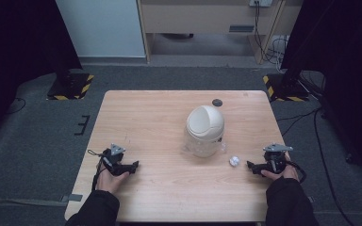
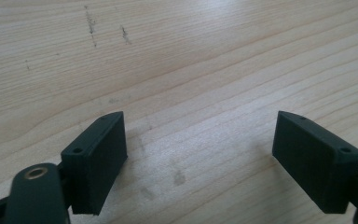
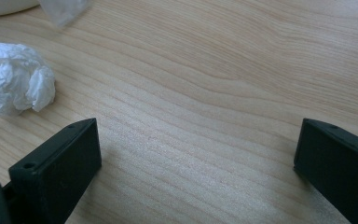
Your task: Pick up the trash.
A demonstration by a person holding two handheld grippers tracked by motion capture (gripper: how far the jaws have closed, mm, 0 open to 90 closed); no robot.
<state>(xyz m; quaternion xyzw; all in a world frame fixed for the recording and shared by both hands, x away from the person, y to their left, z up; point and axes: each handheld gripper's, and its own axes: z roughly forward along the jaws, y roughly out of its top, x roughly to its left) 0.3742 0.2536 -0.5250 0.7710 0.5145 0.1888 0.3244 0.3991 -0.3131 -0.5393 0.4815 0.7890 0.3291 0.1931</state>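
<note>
Crumpled paper ball (image 1: 234,161) is your target: it sits on the table (image 1: 160,197) just right of the swing-lid bin (image 1: 205,128), near your right gripper and apart from both.

Left to right:
- Left gripper (image 1: 131,166) rests near the front-left of the table, jaws spread wide, nothing between them; bare wood (image 2: 191,70) ahead. Leave it parked, or bring it over to steady the bin if the lid needs a push.
- Bin stands mid-table, domed lid shut as far as I can judge, with a clear liner bunched at its base. A small dark disc (image 1: 217,102) lies behind it, irrelevant.
- Right gripper (image 1: 251,165) is jaws wide apart, empty. In the right gripper view the ball (image 3: 14,77) lies ahead and off to the left of the jaws, not between them.

My call: turn the right gripper toward the ball so it centres in the gap, go in low, close gently. It's light and will skid if one jaw hits first.
</note>
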